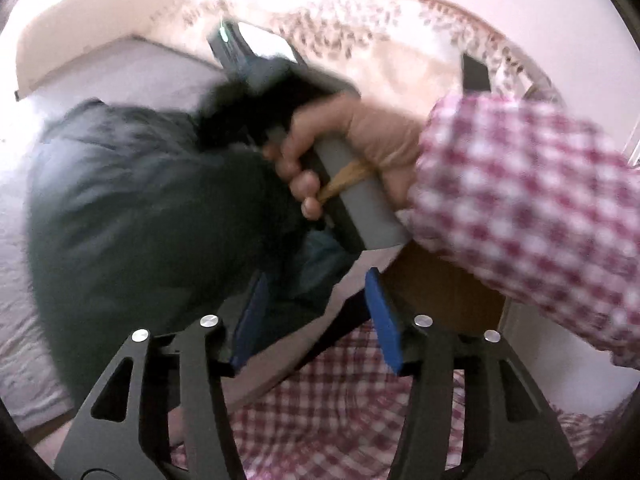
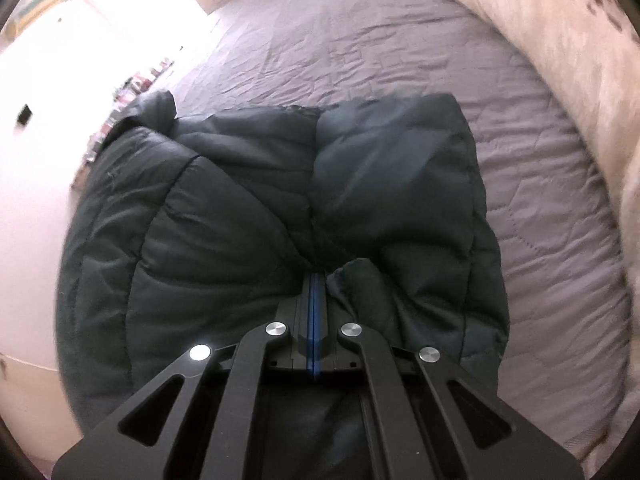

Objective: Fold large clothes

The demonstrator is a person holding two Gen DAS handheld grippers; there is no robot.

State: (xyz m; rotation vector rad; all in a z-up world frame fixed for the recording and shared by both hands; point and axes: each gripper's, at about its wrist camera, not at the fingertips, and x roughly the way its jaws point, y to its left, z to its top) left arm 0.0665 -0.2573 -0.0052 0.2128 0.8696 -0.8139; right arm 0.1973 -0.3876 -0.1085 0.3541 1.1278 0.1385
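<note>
A dark green quilted jacket (image 2: 240,220) lies bunched in folds on the bed. My right gripper (image 2: 316,276) is shut, its blue pads together, with the jacket's fabric puckered around the tips. In the left wrist view the jacket (image 1: 140,200) lies at the left. There a person's hand (image 1: 320,152) in a red-checked sleeve (image 1: 520,200) holds the right gripper's grey handle (image 1: 360,196) over the jacket. My left gripper (image 1: 316,312) stands open above the jacket's near edge, and nothing is pressed between its blue pads (image 1: 384,320).
A lilac-grey quilted bed cover (image 2: 400,40) lies under the jacket. A cream patterned blanket (image 2: 560,40) runs along the far right side of the bed. A brown wooden surface (image 1: 440,292) shows beyond the bed's near edge. The person's checked clothing (image 1: 320,420) fills the bottom.
</note>
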